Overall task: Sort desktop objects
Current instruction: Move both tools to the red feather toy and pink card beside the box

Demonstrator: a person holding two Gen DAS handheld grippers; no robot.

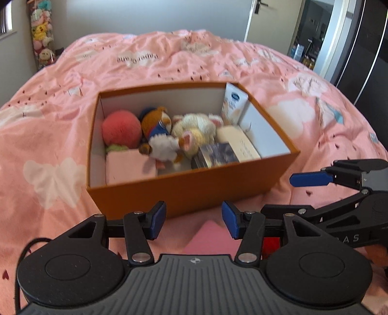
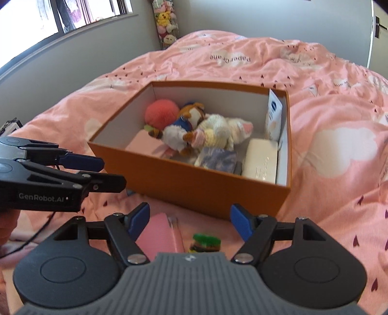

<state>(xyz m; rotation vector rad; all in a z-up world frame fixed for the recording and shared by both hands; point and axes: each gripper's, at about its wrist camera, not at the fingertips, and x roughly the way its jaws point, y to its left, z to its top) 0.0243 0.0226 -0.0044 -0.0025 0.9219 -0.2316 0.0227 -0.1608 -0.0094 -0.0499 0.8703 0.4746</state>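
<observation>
An orange box point(image 1: 184, 191) point(image 2: 194, 181) sits open on the pink bed. It holds a red plush ball point(image 1: 121, 129) point(image 2: 161, 112), a brown and white plush point(image 1: 157, 130), a cream plush point(image 1: 196, 128) point(image 2: 218, 132), a white tube point(image 1: 234, 104), a cream case point(image 2: 260, 160) and a dark blue packet point(image 1: 218, 155). My left gripper point(image 1: 194, 220) point(image 2: 106, 172) is open and empty, just short of the box's near wall. A flat pink object point(image 1: 208, 238) point(image 2: 160, 235) lies below it. My right gripper point(image 2: 189, 221) point(image 1: 291, 193) is open and empty above a small green toy point(image 2: 206, 242).
The pink duvet point(image 1: 60, 145) spreads around the box on all sides. A tall tube of plush toys point(image 1: 42, 36) stands in the far corner by a window point(image 2: 48, 17). A door point(image 1: 271, 19) and a dark doorway are at the far right.
</observation>
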